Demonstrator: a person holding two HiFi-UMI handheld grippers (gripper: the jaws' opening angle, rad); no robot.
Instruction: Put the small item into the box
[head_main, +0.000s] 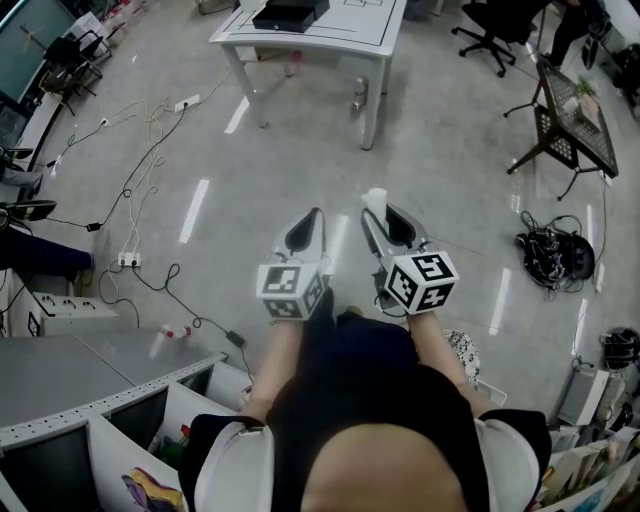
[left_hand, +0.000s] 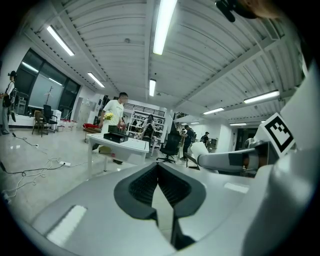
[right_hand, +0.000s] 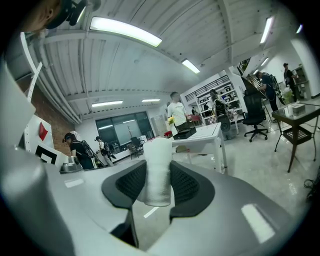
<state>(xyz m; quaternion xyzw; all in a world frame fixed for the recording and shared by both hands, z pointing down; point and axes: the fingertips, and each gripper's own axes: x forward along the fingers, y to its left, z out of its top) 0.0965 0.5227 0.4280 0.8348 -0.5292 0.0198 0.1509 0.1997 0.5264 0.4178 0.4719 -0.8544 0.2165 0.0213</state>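
Note:
In the head view I stand on a grey floor with both grippers held out in front of me. My right gripper (head_main: 378, 214) is shut on a small white cylinder (head_main: 375, 200). The right gripper view shows that cylinder (right_hand: 157, 150) upright between the black ribbed pads (right_hand: 186, 182). My left gripper (head_main: 312, 216) is shut, its pads (left_hand: 145, 184) meeting at the tip with nothing between them. A black box (head_main: 290, 12) lies on a white table (head_main: 345, 38) well ahead of both grippers. The box also shows far off in the left gripper view (left_hand: 115, 137) and the right gripper view (right_hand: 184, 133).
Cables and a power strip (head_main: 187, 102) trail over the floor at the left. A black office chair (head_main: 495, 30) and a black mesh side table (head_main: 578, 120) stand at the right, with a cable pile (head_main: 550, 255) nearer. Desk partitions (head_main: 100, 385) are at lower left. A person (left_hand: 114, 112) stands by the table.

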